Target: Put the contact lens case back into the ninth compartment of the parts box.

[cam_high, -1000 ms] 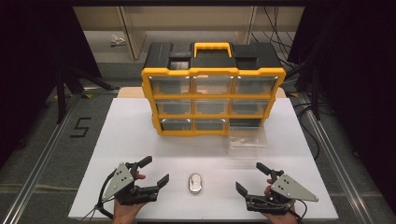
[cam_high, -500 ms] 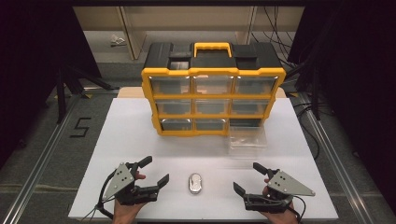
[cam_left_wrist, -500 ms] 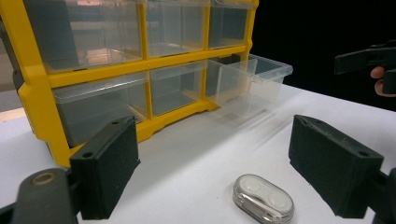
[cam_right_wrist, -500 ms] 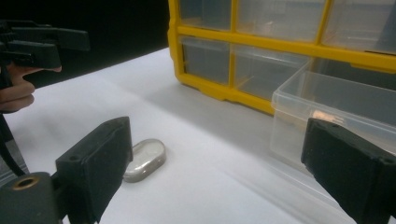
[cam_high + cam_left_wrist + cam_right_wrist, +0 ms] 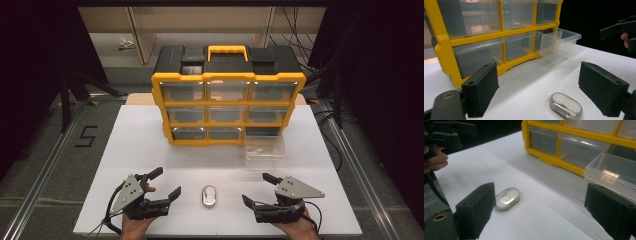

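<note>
A small clear oval case [image 5: 208, 196] lies flat on the white table [image 5: 140, 145] near its front edge. My left gripper [image 5: 166, 182] rests open to the left of the case, my right gripper [image 5: 257, 188] open to its right, and neither touches it. In the left gripper view the case [image 5: 565, 108] lies low between the wide-apart jaws. In the right gripper view the case [image 5: 507, 199] sits just beyond the left jaw. A yellow and black organizer [image 5: 227, 100] with clear drawers stands at the back. Its bottom-right drawer [image 5: 265, 147] is pulled out onto the table.
The pulled-out drawer [image 5: 614, 173] stands close ahead of my right gripper, and it looks empty. In the left gripper view the organizer [image 5: 444, 42] is near on the left and the other gripper [image 5: 621, 27] is at the far right. Dark floor and metal rails [image 5: 50, 160] flank the table.
My right gripper has shifted a little to the left, toward the case. The left gripper, the case and the drawer have not moved.
</note>
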A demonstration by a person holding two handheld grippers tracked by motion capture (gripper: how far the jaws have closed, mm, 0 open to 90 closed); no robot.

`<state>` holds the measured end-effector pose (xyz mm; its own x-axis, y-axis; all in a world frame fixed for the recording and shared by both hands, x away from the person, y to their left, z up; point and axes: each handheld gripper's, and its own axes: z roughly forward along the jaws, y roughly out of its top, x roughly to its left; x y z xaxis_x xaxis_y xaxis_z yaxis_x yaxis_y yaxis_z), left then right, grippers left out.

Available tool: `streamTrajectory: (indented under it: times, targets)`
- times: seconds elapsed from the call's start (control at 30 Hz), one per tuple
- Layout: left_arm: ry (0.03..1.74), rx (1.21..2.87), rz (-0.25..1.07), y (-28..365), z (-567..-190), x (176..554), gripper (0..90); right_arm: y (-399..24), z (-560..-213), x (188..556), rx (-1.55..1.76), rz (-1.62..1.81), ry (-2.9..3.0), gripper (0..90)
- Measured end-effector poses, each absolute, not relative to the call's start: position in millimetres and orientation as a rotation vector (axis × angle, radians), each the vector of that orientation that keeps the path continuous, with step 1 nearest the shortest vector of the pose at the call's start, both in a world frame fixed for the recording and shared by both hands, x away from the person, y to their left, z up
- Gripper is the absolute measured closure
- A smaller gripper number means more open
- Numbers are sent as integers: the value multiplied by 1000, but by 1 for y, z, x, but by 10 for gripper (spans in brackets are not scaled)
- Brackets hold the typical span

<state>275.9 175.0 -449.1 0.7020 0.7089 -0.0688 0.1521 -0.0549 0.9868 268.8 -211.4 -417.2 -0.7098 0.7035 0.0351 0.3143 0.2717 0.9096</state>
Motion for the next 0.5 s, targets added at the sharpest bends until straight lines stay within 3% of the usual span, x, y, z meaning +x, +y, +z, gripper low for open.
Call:
streamTrajectory:
  times: [0.5]
  targets:
    - [723, 1586, 527, 175, -449, 276, 159, -169, -415, 284, 847, 1244, 2415, 123]
